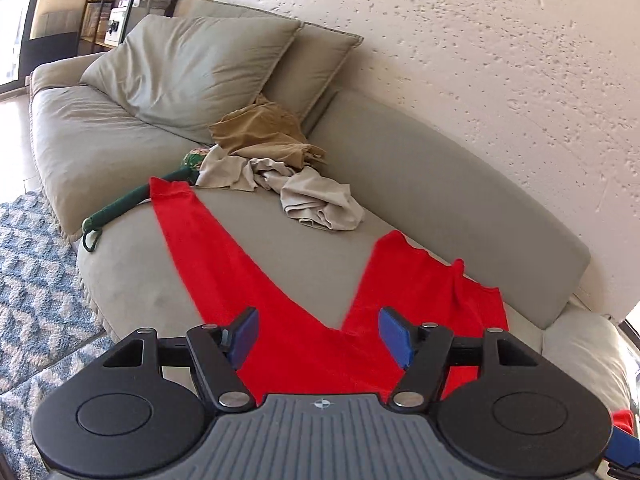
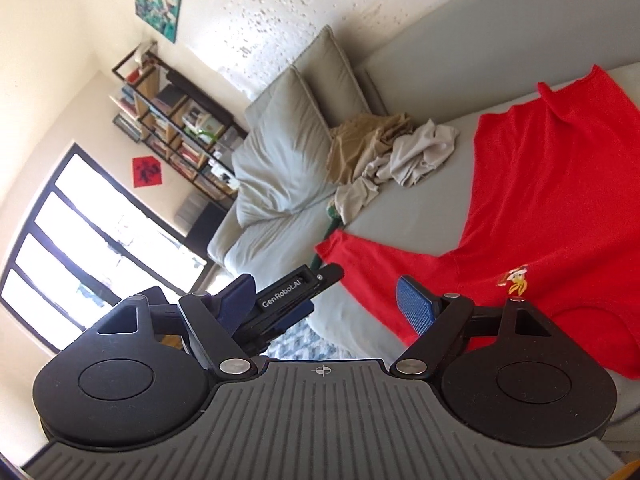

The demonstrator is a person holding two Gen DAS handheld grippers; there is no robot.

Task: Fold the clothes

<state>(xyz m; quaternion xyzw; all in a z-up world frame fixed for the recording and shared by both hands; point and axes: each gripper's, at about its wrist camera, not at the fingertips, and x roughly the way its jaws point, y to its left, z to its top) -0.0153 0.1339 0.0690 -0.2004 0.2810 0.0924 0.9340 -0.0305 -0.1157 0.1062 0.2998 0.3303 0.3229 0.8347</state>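
A red shirt (image 1: 224, 264) lies spread on the grey sofa seat (image 1: 304, 236), with one long sleeve stretched toward the left edge. My left gripper (image 1: 318, 320) hovers open just above the shirt's near part, and nothing is between its blue pads. In the right wrist view the red shirt (image 2: 540, 200) shows a small embroidered logo (image 2: 514, 280). My right gripper (image 2: 324, 292) is open and empty over the shirt's near sleeve and the seat's edge. The left gripper's black body (image 2: 296, 292) pokes in beside its left finger.
A crumpled pile of tan clothes (image 1: 260, 128) and beige clothes (image 1: 316, 196) sits at the back of the seat, against grey cushions (image 1: 192, 68). A green rolled object with a strap (image 1: 132, 204) lies at the sofa's left edge. A blue patterned rug (image 1: 32, 280) covers the floor.
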